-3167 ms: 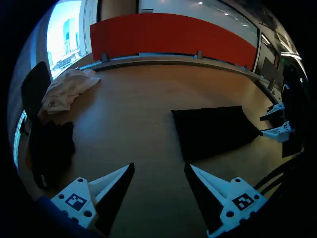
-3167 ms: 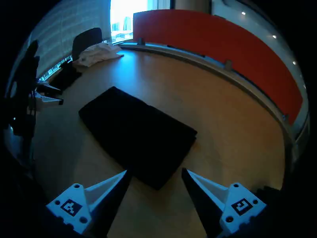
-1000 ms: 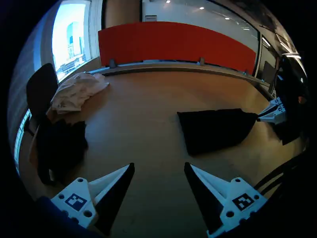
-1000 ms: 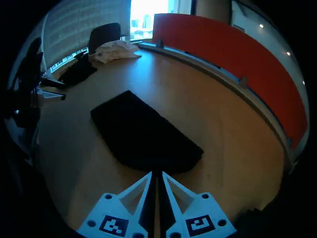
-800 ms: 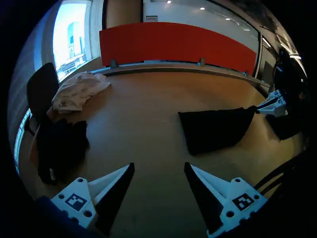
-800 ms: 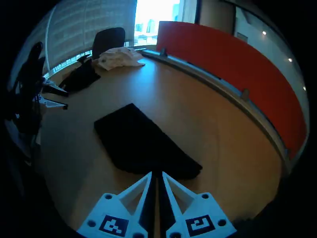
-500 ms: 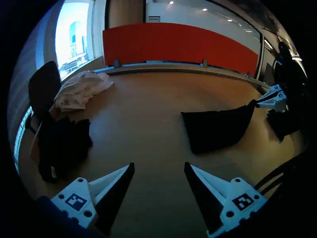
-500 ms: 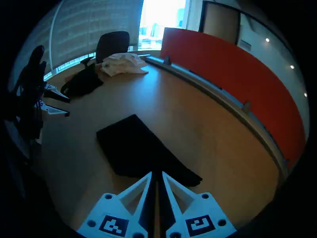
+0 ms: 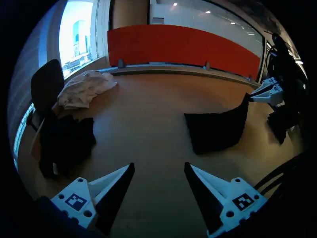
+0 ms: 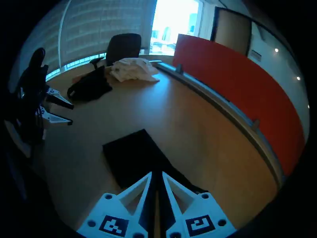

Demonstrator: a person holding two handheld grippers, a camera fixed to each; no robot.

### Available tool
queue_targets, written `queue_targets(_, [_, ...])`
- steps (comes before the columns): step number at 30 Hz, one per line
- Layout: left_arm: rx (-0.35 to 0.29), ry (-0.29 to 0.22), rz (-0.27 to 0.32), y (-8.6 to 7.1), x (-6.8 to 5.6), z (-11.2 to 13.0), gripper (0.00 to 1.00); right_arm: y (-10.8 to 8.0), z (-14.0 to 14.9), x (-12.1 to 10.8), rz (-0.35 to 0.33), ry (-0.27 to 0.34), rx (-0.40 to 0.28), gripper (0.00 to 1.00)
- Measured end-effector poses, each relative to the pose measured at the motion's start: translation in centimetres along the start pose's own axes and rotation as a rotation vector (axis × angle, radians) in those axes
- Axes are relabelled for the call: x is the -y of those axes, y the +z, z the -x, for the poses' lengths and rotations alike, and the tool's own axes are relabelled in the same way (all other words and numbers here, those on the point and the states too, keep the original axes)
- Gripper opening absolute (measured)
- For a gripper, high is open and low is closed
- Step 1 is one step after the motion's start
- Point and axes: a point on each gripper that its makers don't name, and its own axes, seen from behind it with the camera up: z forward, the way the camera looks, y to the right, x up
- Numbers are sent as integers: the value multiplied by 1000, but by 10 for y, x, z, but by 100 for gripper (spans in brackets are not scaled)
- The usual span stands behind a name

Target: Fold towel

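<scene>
the left claw point(image 9: 158, 164) hangs released above the counter point(image 9: 150, 103), with the black towel point(image 9: 216, 127) ahead and to its right. the right claw point(image 10: 156, 173) is clenched on one towel corner, holding it raised off the counter while the rest lies flat.

Left claw point(image 9: 158, 164) spread wide; right claw point(image 10: 157, 173) pinched closed, held aloft.

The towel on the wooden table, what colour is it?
The towel is plain black, with no pattern. The left gripper view shows it best.
</scene>
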Motion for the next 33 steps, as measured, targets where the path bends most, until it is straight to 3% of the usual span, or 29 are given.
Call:
queue_targets(12, [-12, -22, 2, -5, 0, 0, 93, 30, -31, 24, -77, -64, -2, 6])
queue_targets(18, [-17, -27, 4, -9, -1, 0, 93, 53, -38, 43, -126, -85, 13, 6])
queue_targets(24, [-19, -37, -7, -13, 3, 5, 93, 86, -37, 74, -192, -89, 43, 6])
queue_targets(33, [-14, -66, -25, -17, 9, 14, 93, 129, -12, 113, -268, -75, 130, 6])
